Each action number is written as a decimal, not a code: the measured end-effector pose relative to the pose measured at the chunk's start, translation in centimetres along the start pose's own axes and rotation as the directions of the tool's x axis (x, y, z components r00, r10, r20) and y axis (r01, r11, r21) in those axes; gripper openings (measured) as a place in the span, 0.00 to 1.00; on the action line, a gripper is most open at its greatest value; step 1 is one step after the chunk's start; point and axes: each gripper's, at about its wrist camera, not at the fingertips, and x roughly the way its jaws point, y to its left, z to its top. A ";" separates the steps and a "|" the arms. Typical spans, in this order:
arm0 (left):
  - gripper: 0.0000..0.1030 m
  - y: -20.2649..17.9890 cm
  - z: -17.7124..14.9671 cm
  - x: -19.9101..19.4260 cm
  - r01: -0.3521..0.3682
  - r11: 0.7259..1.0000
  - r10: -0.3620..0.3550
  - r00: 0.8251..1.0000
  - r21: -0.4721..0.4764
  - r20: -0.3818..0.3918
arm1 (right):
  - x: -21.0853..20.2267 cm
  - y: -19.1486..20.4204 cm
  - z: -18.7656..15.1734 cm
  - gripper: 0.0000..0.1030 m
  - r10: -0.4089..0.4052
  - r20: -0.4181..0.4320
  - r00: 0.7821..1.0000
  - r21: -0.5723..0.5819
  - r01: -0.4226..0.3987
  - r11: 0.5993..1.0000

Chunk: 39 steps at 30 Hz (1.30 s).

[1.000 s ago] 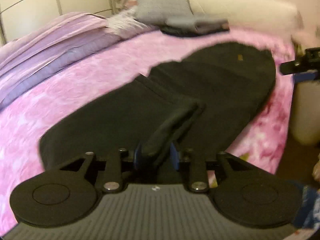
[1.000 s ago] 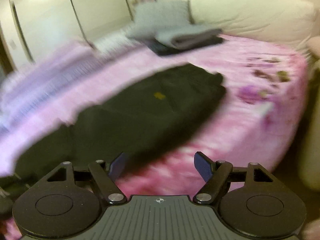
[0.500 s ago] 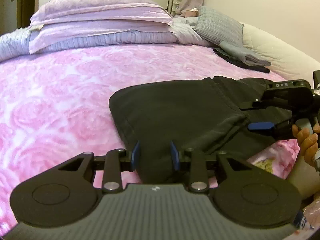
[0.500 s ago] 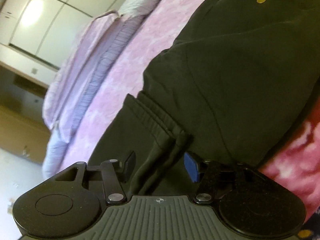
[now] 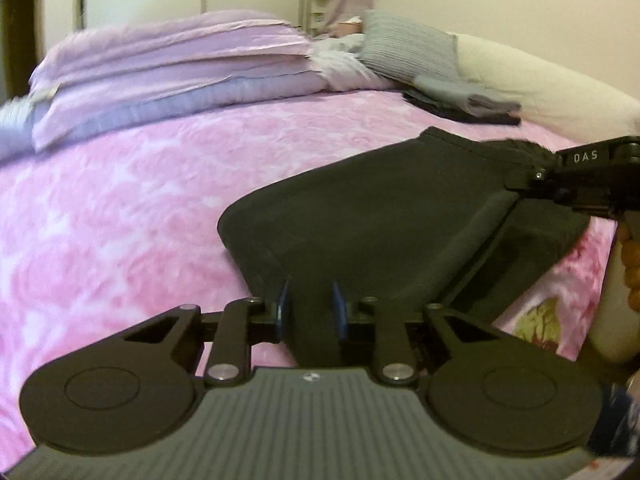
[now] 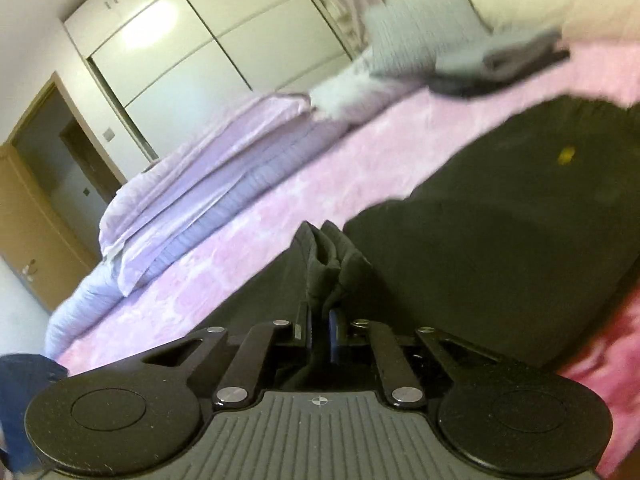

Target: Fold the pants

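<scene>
While both my grippers have the black pants (image 5: 360,232) on the pink bedspread (image 5: 120,200), the fold will go best if I lift both ends together and keep the cloth taut (a sagging middle would wrinkle). My left gripper (image 5: 308,308) is closing its narrow gap on a band of fabric at the near edge. My right gripper (image 6: 319,322) is pinched nearly shut on a bunched hem, over to the right by the bed's edge.
</scene>
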 end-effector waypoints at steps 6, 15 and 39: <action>0.17 -0.8 0.5 0.4 0.011 0.999 -0.010 1.000 0.053 -0.015 | 0.5 -1.8 -1.5 0.03 -0.096 -0.015 0.995 0.011 0.097 0.995; 0.17 0.5 0.8 0.4 0.001 0.999 0.003 0.993 0.033 -0.115 | 2.4 -2.1 -0.7 0.11 -0.144 -0.189 0.971 -0.126 0.122 0.985; 0.12 0.3 4.4 6.9 -0.109 0.994 0.109 0.991 -0.001 -0.081 | 9.8 -0.6 1.2 0.20 -0.181 -0.137 0.974 -0.529 0.083 0.845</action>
